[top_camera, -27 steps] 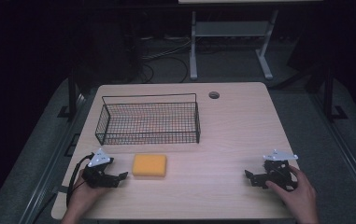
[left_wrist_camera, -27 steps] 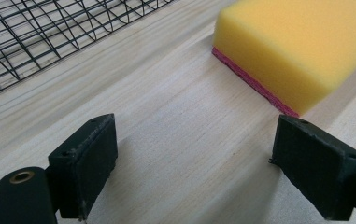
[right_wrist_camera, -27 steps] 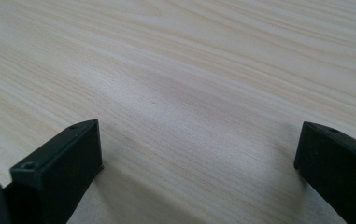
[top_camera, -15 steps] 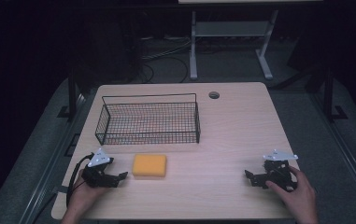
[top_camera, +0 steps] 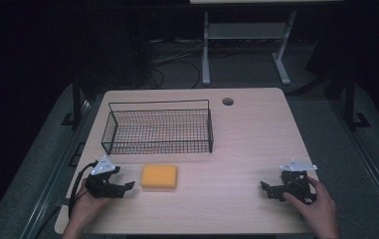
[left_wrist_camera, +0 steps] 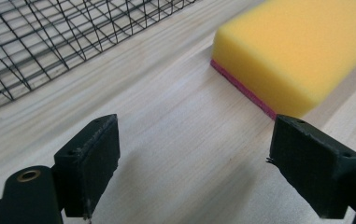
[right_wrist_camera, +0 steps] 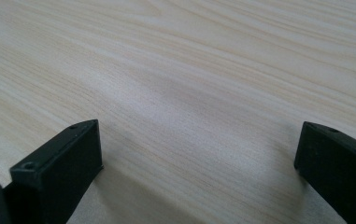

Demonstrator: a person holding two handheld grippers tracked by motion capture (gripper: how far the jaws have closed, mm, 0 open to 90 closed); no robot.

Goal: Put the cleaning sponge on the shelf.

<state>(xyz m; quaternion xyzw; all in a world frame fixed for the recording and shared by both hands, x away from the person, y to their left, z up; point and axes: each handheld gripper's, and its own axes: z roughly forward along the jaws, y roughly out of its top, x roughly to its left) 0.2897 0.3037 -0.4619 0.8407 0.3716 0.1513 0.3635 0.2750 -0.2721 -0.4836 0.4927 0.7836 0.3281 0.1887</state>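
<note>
A yellow sponge with a pink underside lies flat on the wooden table, just in front of a black wire basket. My left gripper rests on the table a short way left of the sponge, open, jaws pointing at it. In the left gripper view the sponge sits ahead and to the right of the open gripper, with the basket at the upper left. My right gripper rests near the front right, open over bare wood.
A round cable hole sits near the table's far edge. The basket holds nothing visible. Beyond the table stand a white frame and floor cables in a dark room. A hand holds each gripper.
</note>
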